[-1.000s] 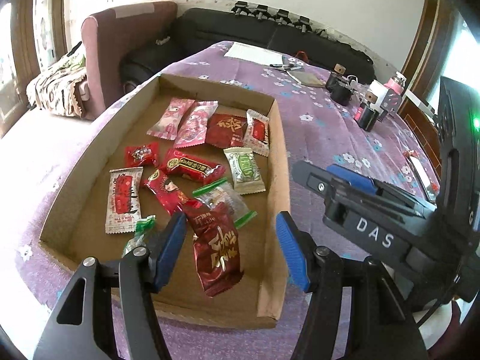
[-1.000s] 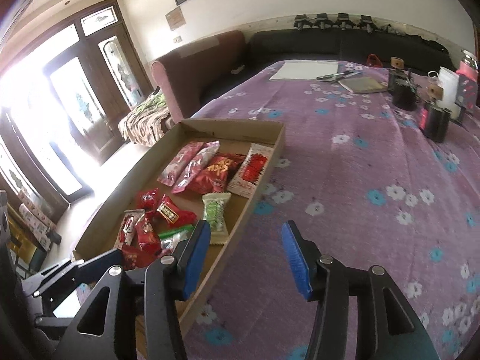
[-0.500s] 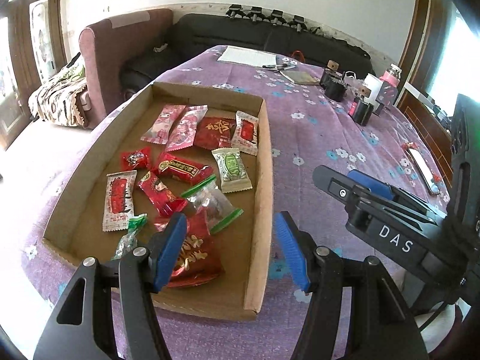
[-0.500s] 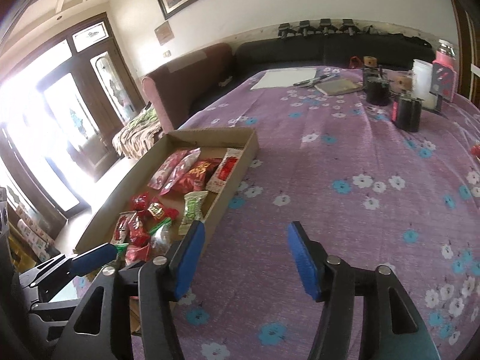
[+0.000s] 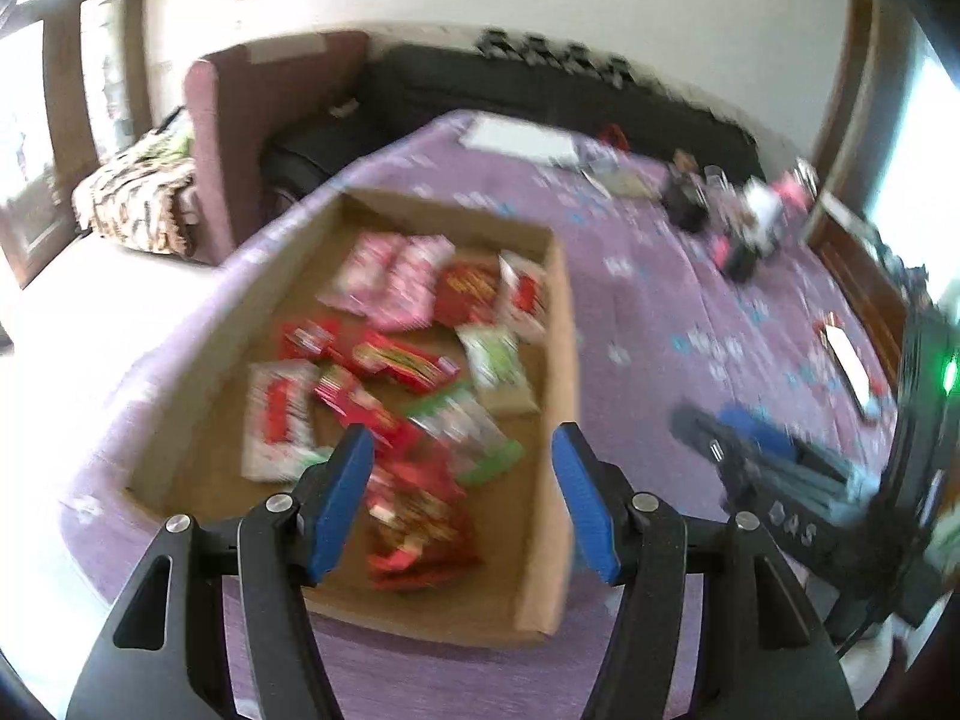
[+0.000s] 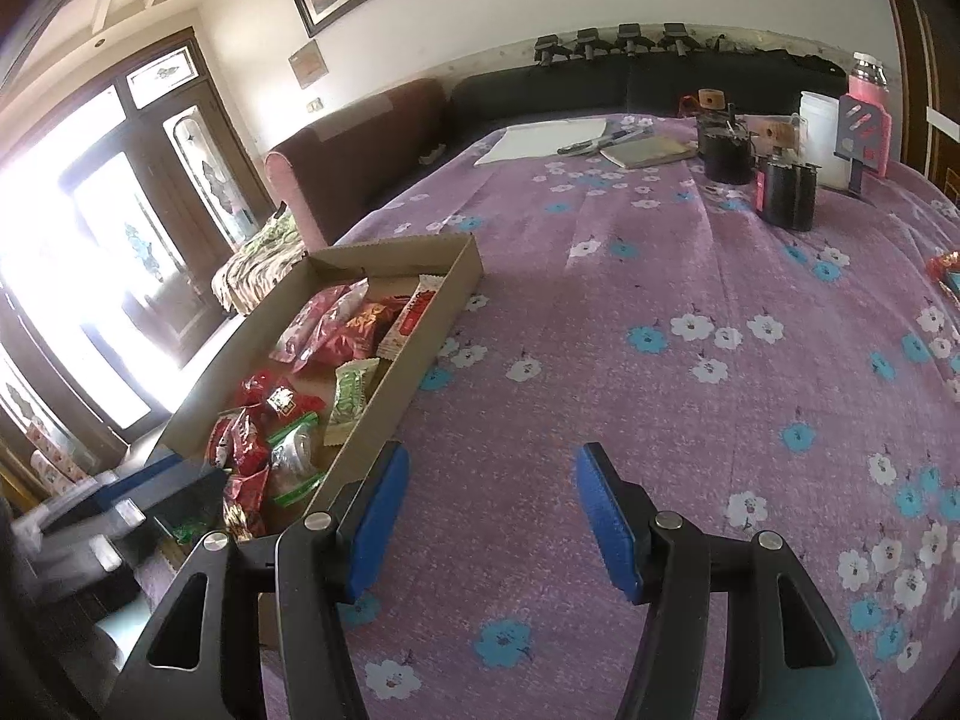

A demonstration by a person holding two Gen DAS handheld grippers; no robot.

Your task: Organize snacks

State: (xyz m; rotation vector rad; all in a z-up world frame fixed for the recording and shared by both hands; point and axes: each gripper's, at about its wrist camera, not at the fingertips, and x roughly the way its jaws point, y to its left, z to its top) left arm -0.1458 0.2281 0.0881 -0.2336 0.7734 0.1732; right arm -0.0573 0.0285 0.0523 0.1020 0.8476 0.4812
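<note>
Right tongs (image 6: 492,510) slid off the cardboard tray (image 6: 414,384); both tongs seemingly released, empty.

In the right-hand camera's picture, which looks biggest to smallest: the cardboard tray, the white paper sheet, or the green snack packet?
1. cardboard tray
2. white paper sheet, though it lies farther away
3. green snack packet

I had open purple flowered tablecloth (image 6: 690,360) ahead of my right gripper (image 6: 492,516), bare up to the black cylindrical containers (image 6: 786,192) near the table's far right corner. Along its left edge, the shallow cardboard tray's (image 6: 420,360) wall barred that side, its floor crowded with wrapped snacks (image 5: 396,360).
</note>
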